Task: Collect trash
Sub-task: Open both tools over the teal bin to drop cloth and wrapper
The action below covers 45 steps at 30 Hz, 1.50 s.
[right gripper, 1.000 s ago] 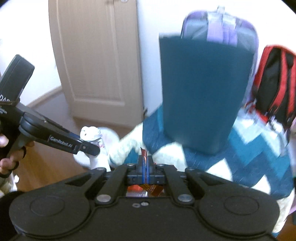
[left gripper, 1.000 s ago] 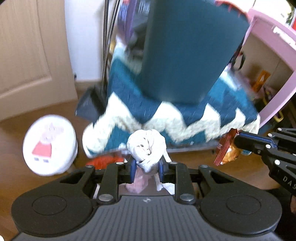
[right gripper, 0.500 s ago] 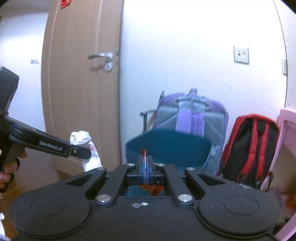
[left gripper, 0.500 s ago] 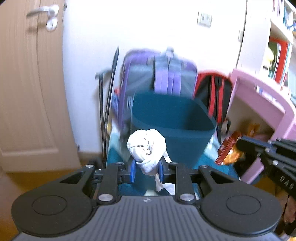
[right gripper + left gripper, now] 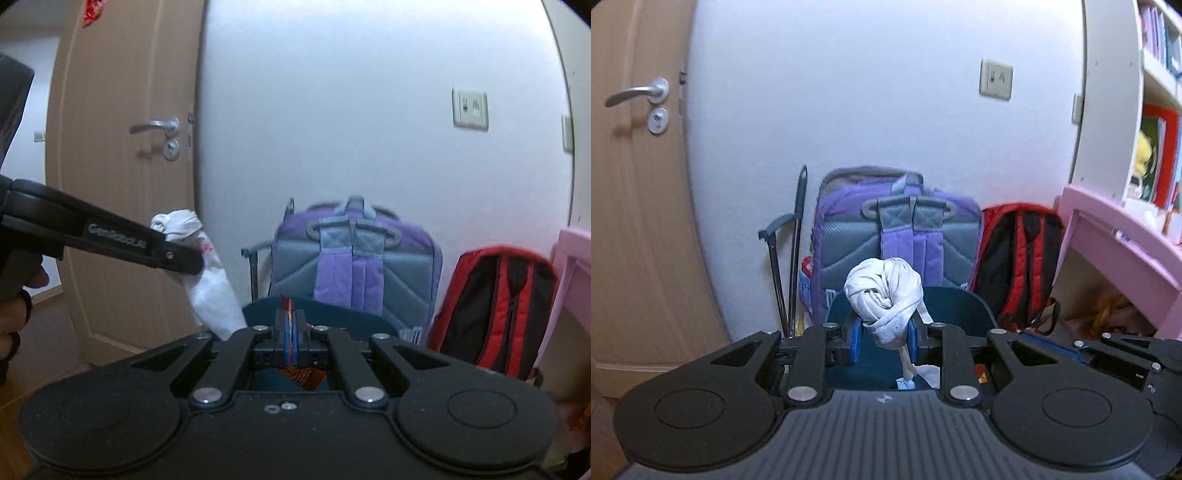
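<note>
I see a plain white wall (image 5: 871,110) ahead, carrying a beige socket plate (image 5: 996,79). On the left stands a light wooden door (image 5: 639,229) with a silver lever handle (image 5: 637,93) and a lock below it. Against the wall base I note a purple and grey backpack (image 5: 897,229), a red and black backpack (image 5: 1021,251) just beside it, and thin black poles (image 5: 792,251) leaning upright. On the right is a pink desk (image 5: 1123,243) beneath white bookshelves (image 5: 1156,85). Wooden floor (image 5: 48,332) shows by the door.
</note>
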Each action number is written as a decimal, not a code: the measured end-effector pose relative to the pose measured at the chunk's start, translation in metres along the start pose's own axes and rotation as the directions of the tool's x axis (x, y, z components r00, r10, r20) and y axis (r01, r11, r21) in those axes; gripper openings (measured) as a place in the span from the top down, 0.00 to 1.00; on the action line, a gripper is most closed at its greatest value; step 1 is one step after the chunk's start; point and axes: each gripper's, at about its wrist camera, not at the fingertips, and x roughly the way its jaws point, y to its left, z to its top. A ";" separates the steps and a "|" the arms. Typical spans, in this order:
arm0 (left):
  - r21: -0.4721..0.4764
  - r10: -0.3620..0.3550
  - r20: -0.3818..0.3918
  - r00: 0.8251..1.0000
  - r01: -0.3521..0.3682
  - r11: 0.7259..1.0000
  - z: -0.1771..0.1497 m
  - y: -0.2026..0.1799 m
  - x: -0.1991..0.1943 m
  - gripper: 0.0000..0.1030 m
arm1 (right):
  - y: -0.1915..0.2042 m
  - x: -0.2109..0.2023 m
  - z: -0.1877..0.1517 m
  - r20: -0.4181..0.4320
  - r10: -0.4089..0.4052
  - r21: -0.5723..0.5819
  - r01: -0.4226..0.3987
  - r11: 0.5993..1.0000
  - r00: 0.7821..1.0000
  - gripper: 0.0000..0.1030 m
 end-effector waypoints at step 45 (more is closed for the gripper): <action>0.021 -0.020 -0.257 0.966 0.026 0.999 -0.038 -0.010 0.070 0.45 | -0.008 0.018 -0.021 -0.178 0.045 0.059 -0.035 0.998 0.983 0.67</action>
